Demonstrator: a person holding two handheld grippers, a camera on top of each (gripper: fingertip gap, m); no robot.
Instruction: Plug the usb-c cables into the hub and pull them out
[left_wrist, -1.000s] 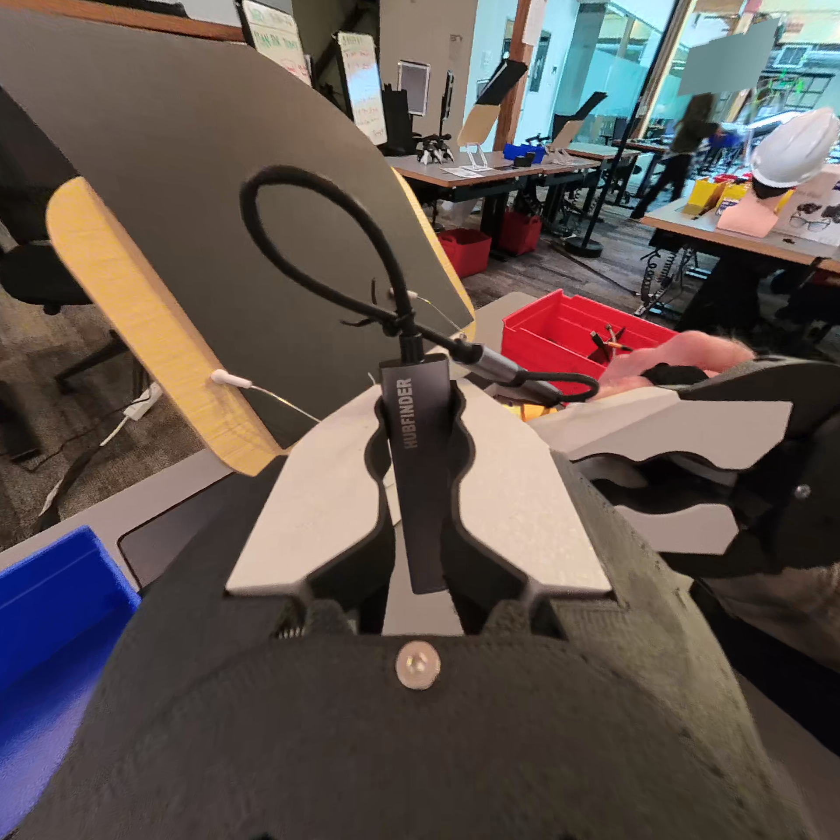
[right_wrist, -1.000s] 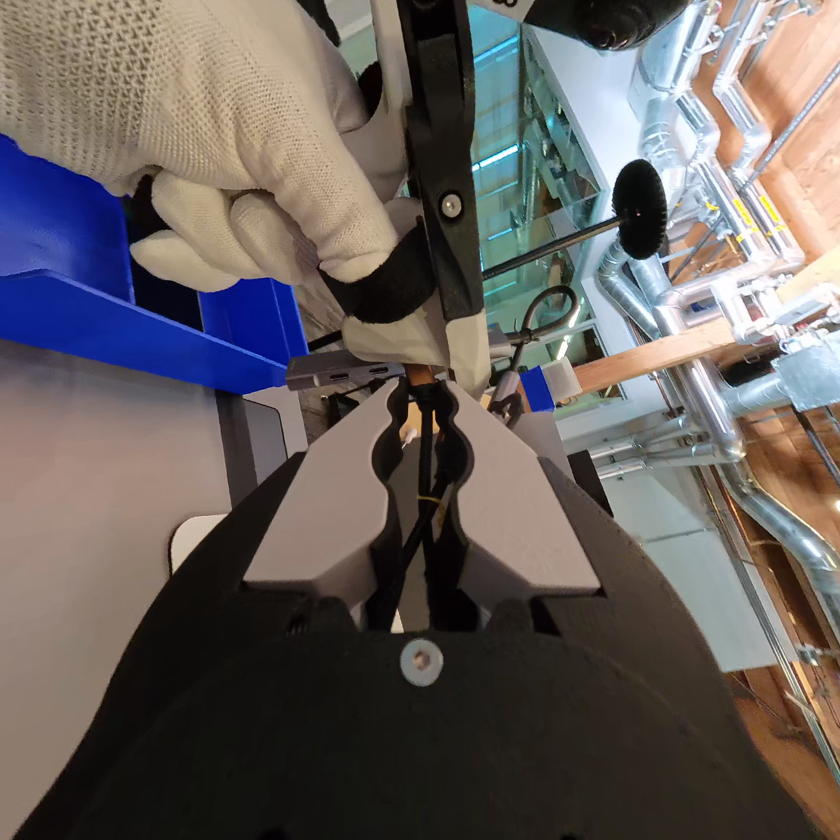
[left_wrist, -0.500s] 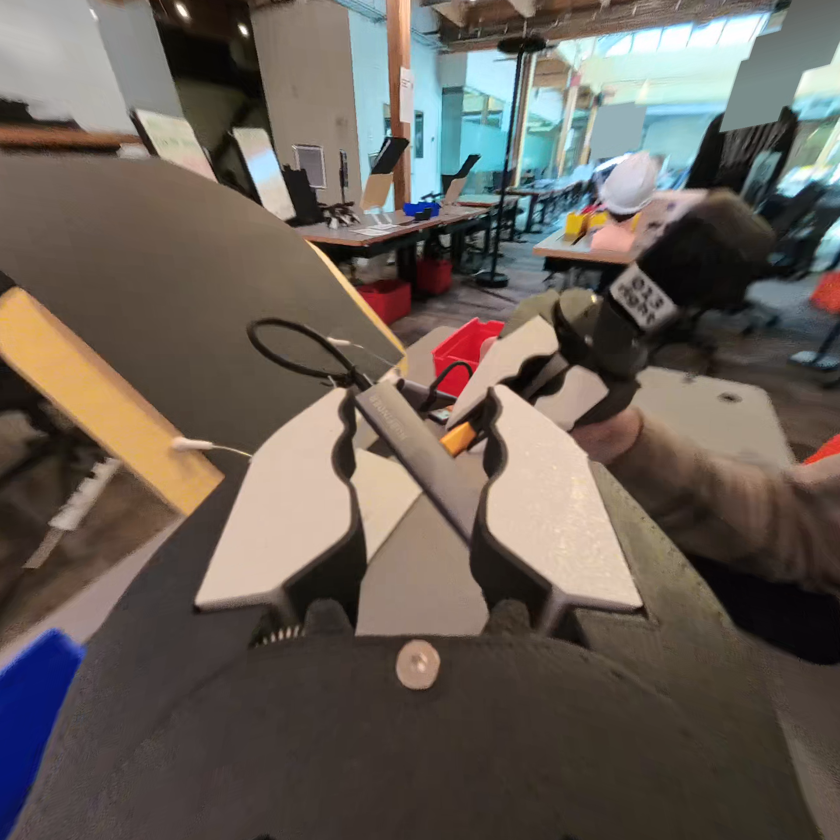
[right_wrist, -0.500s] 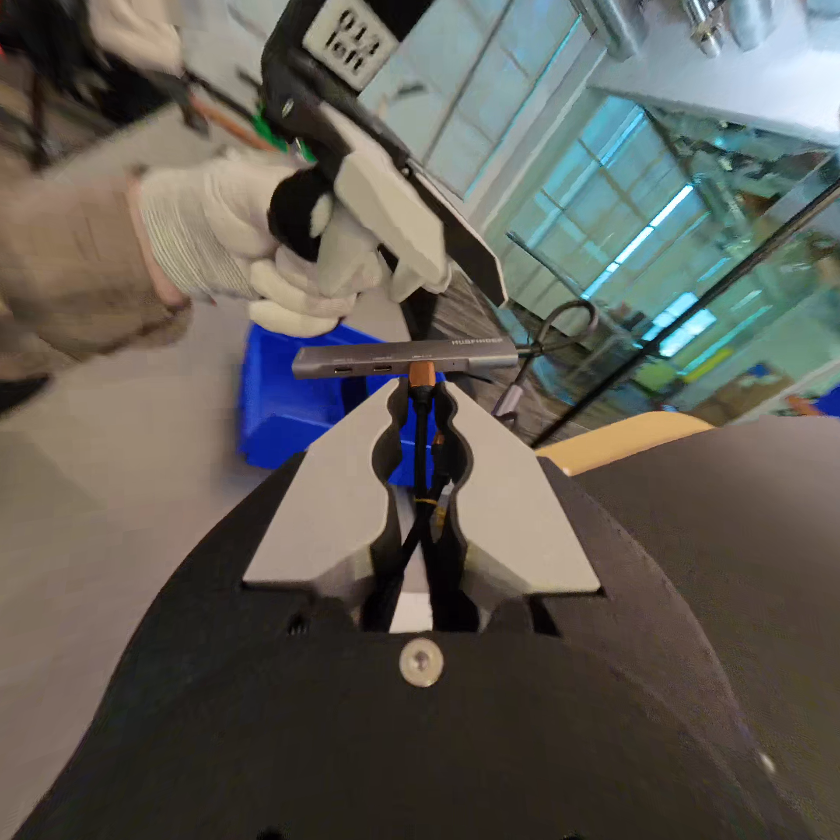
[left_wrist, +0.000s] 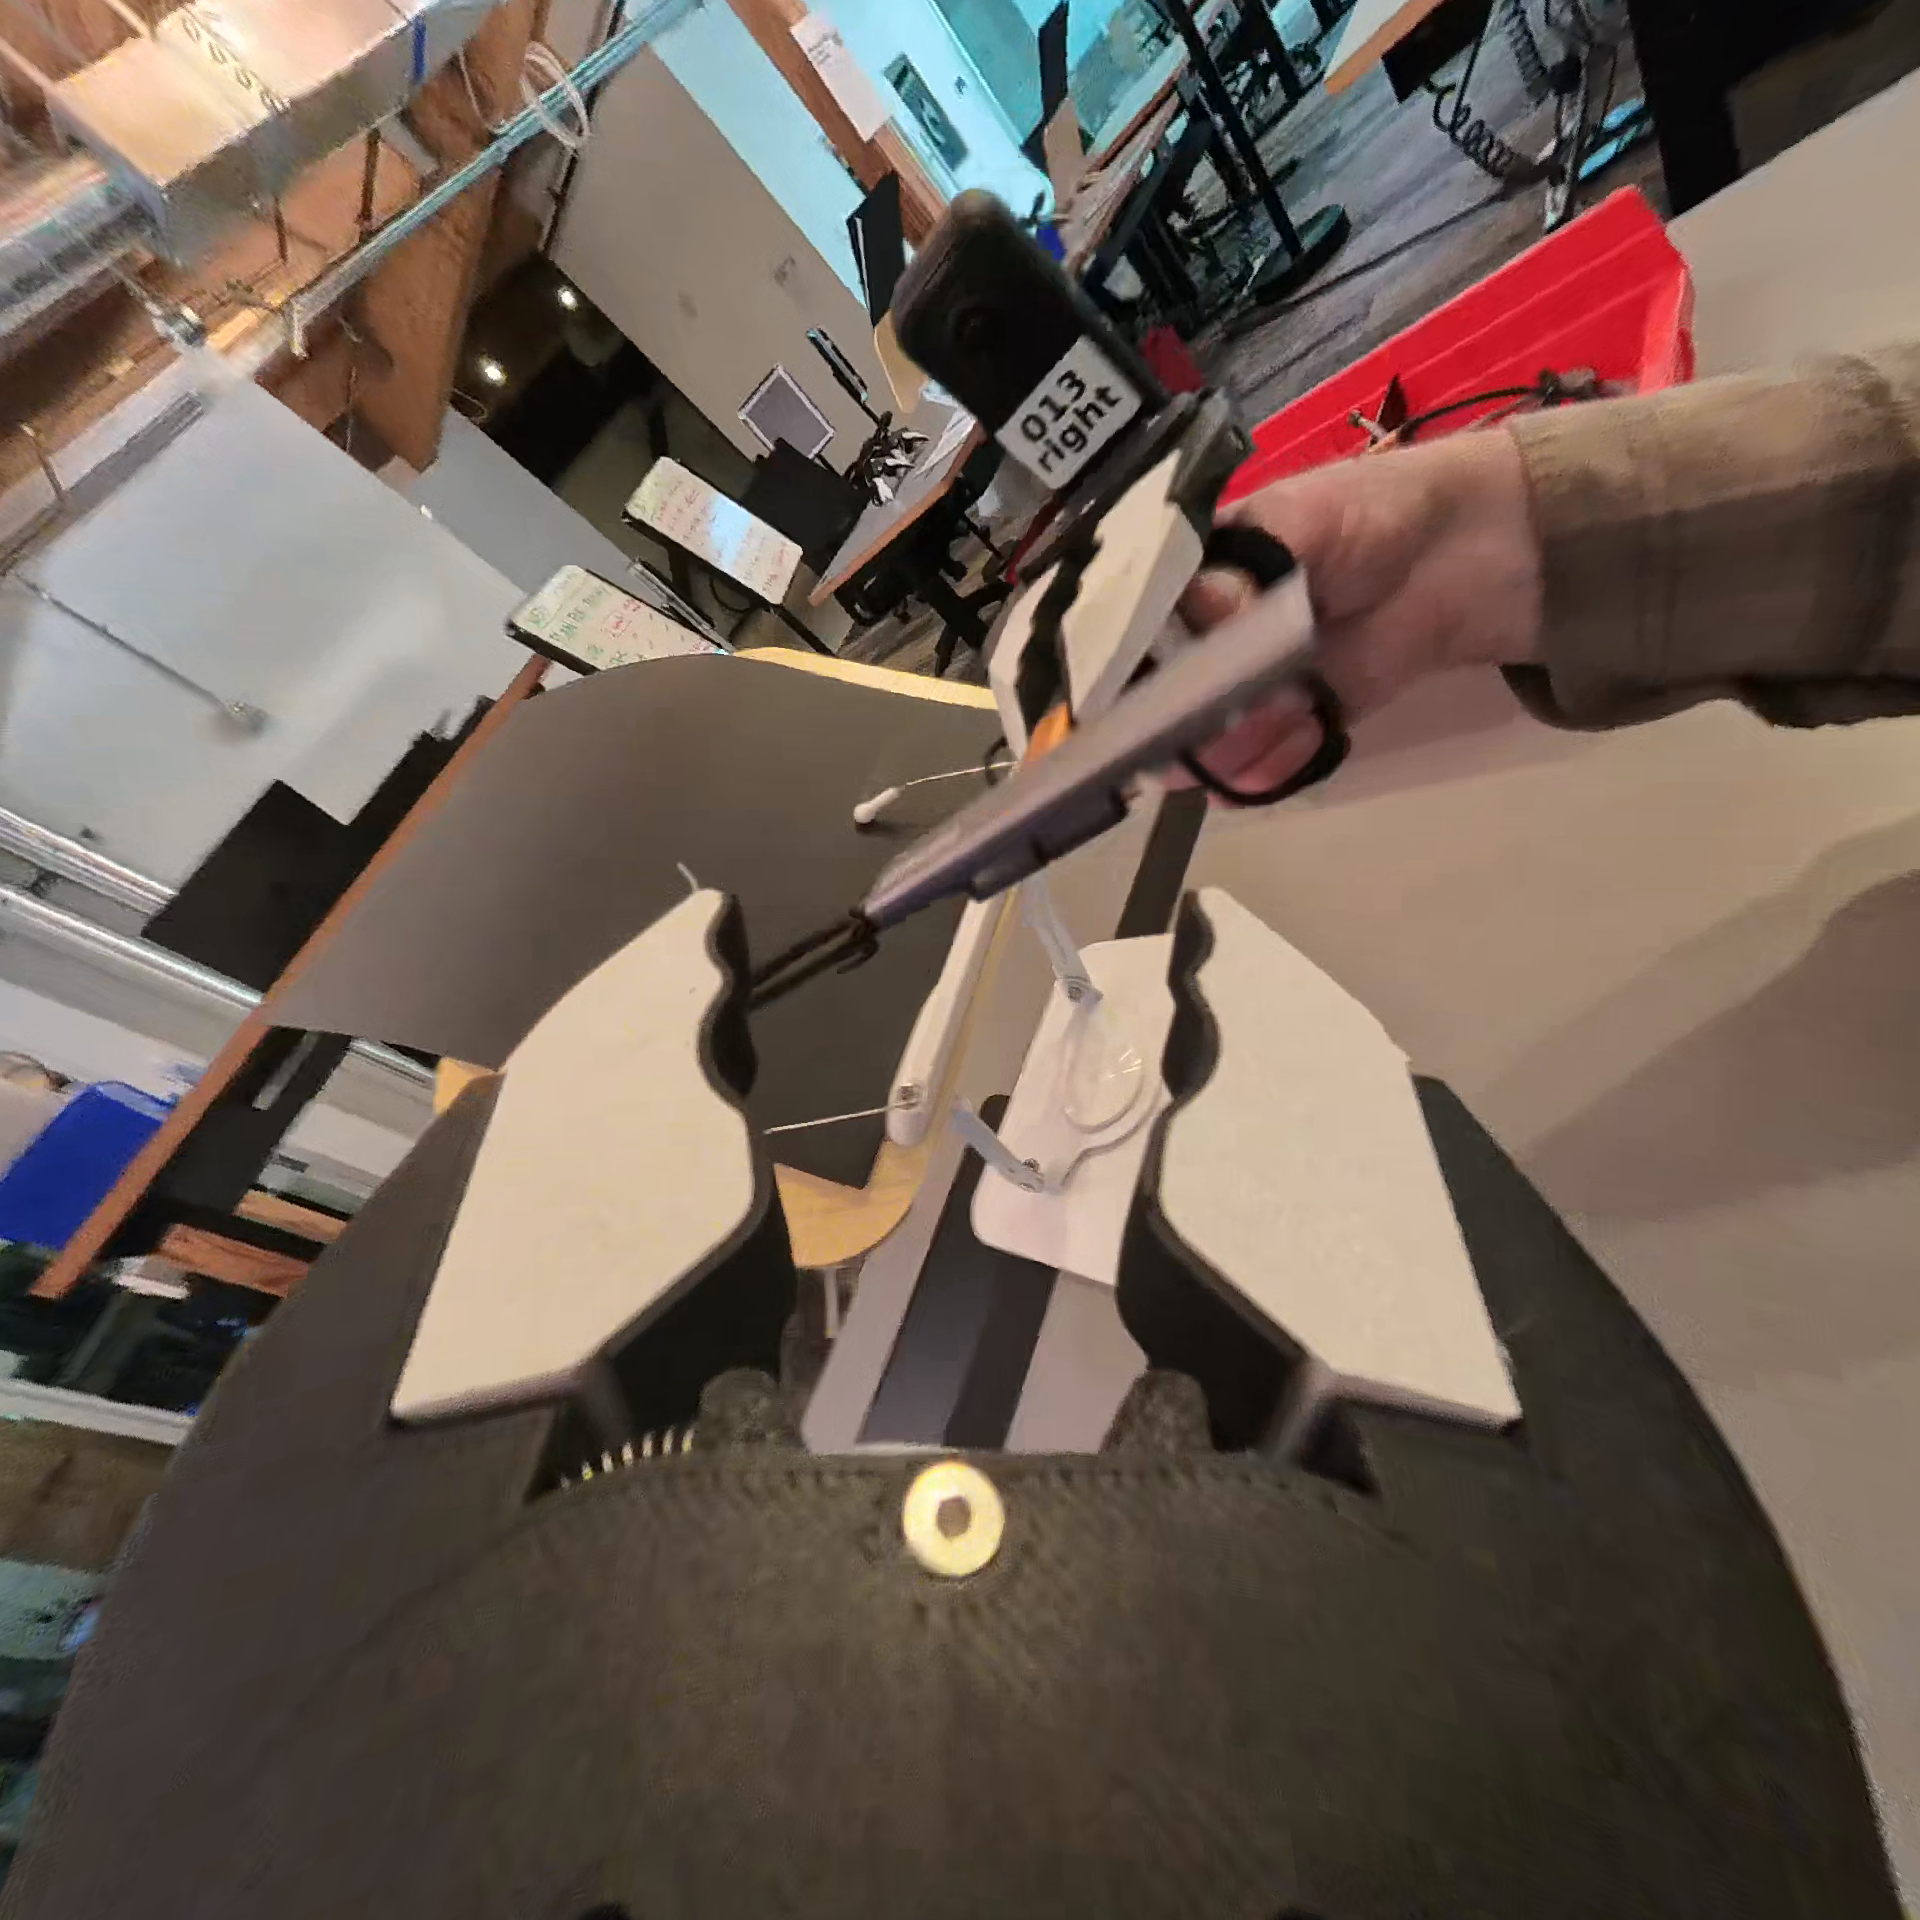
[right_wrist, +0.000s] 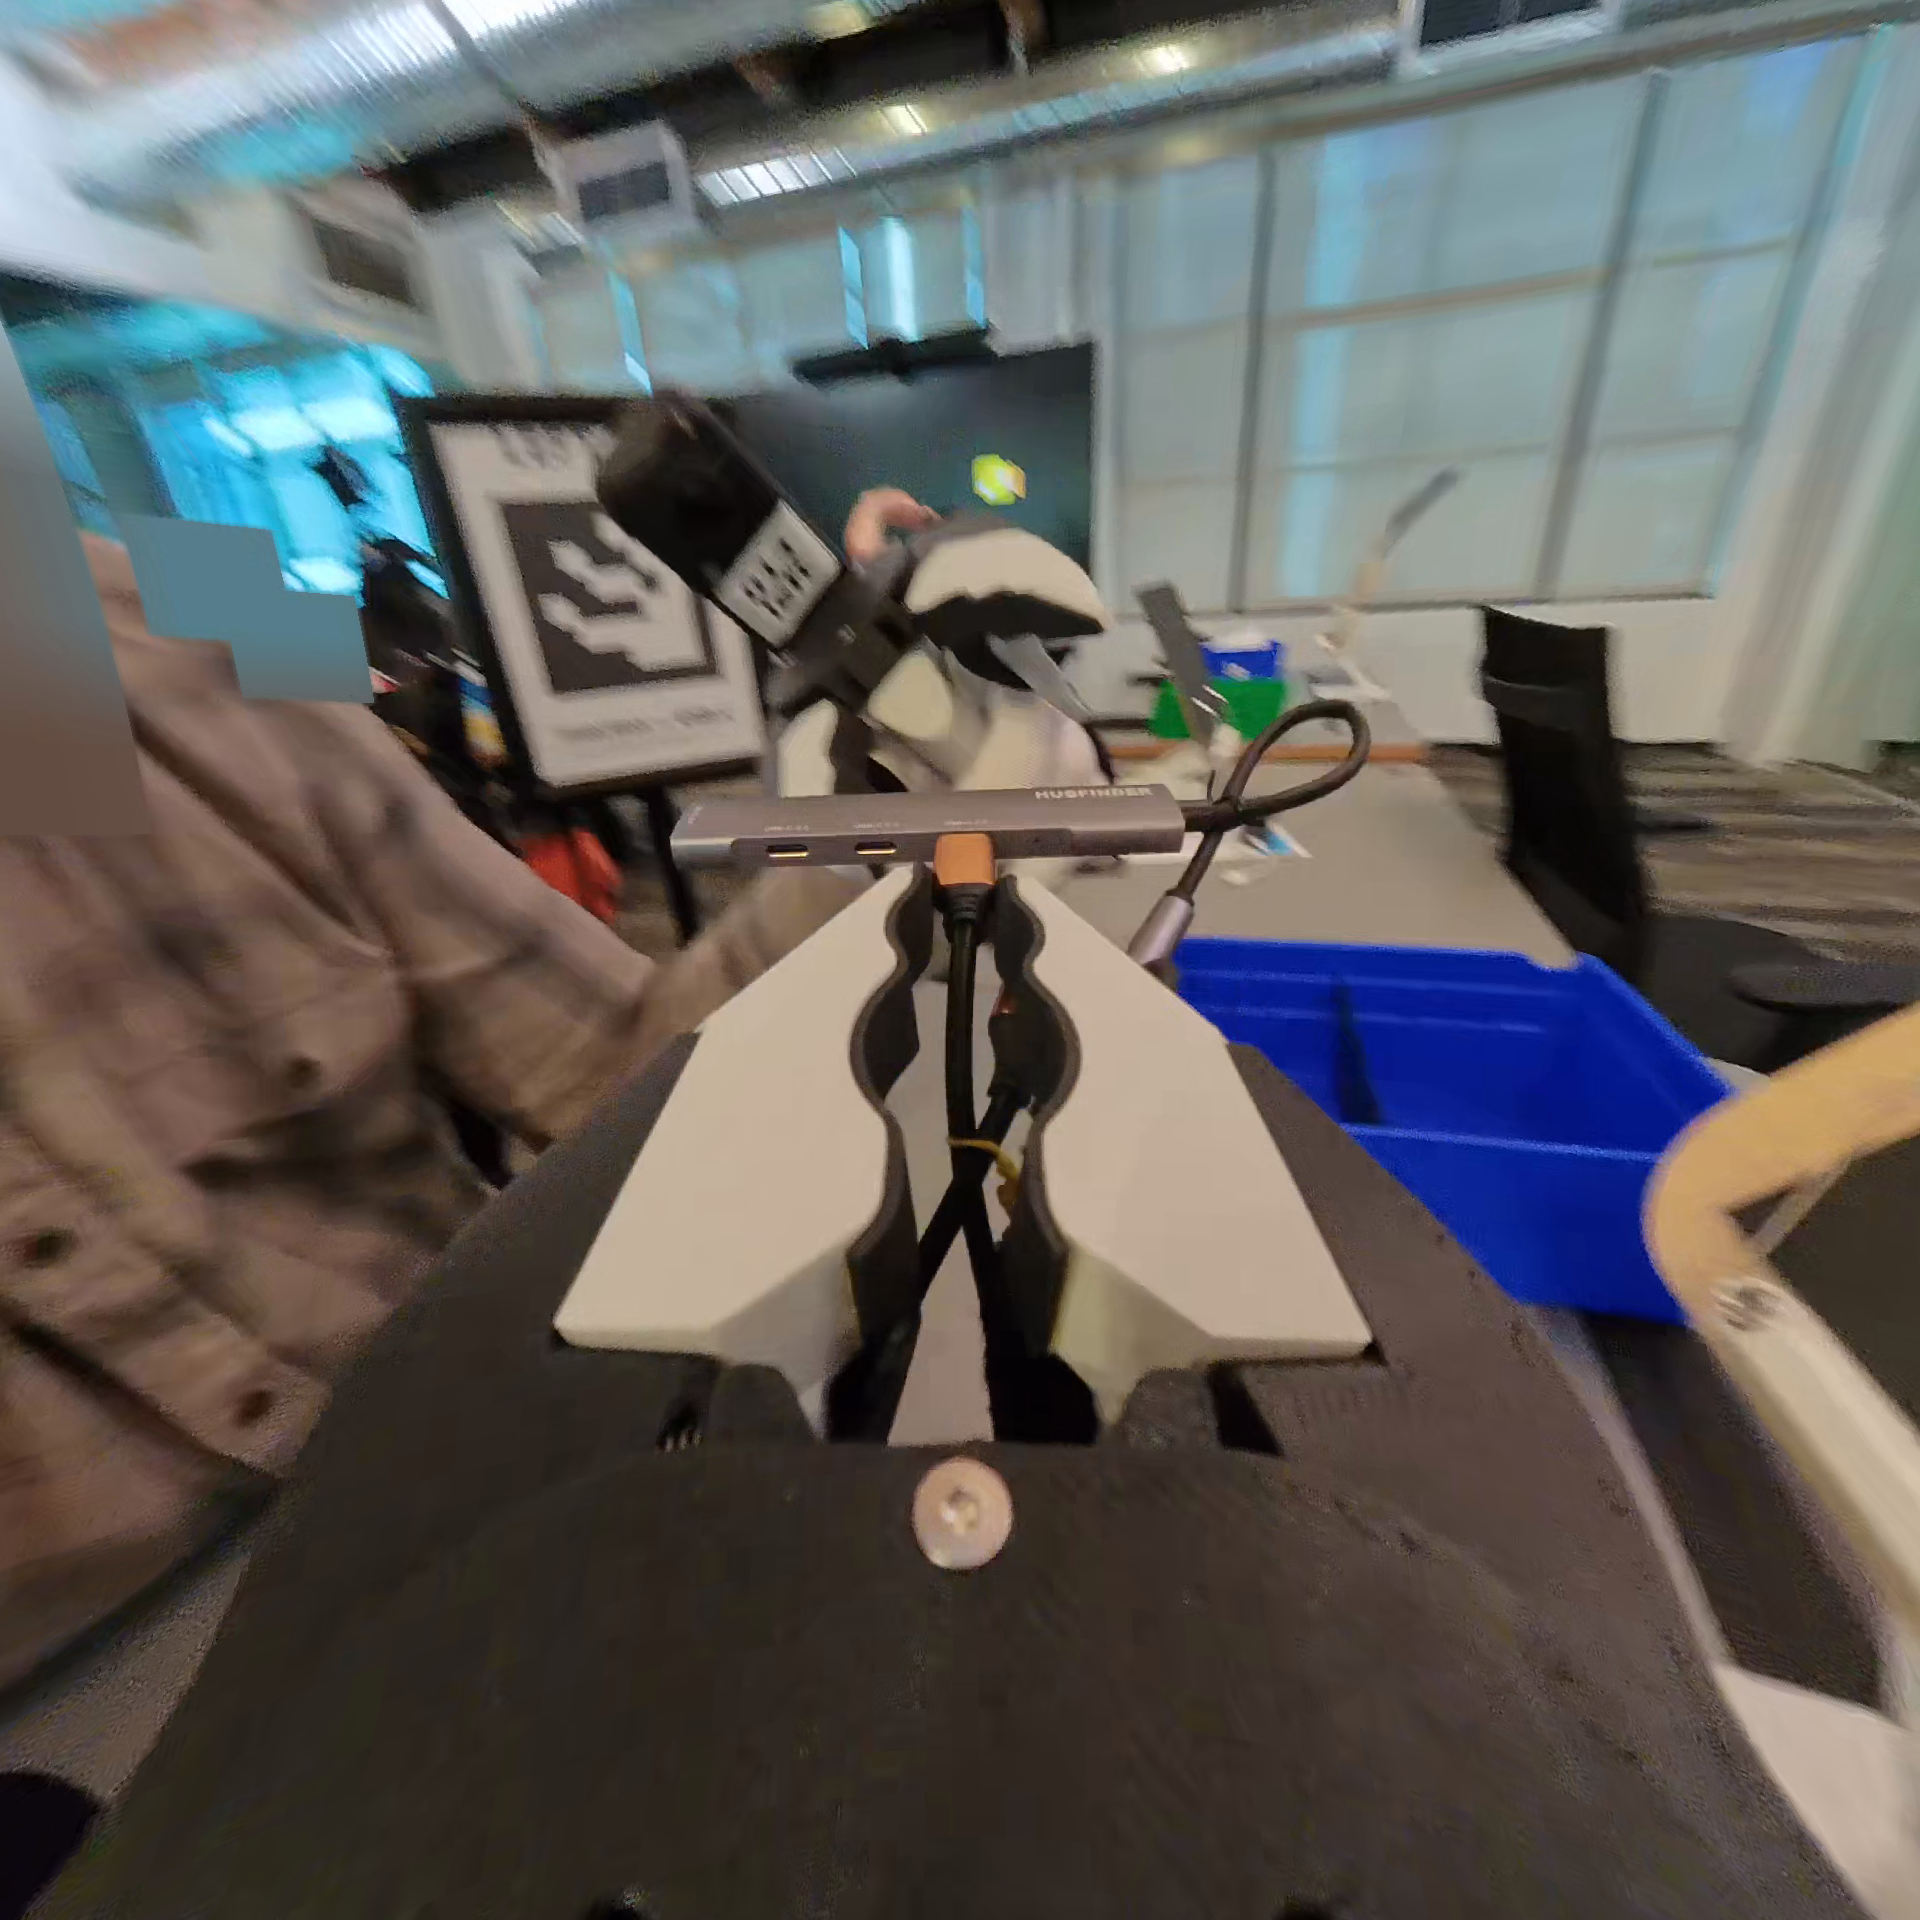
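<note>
So the left gripper (left_wrist: 956, 997) has its fingers spread wide with nothing between them. The right gripper (right_wrist: 961, 904) is clamped down on a black usb-c cable (right_wrist: 961, 997), whose orange plug (right_wrist: 964, 862) sits in a port of the grey hub (right_wrist: 925, 821). The hub is up in the air, hanging off that plug alone, with two ports beside it unused and its own short cable looping off one end. A blue bin (right_wrist: 1455, 1091) sits on the table just behind.
</note>
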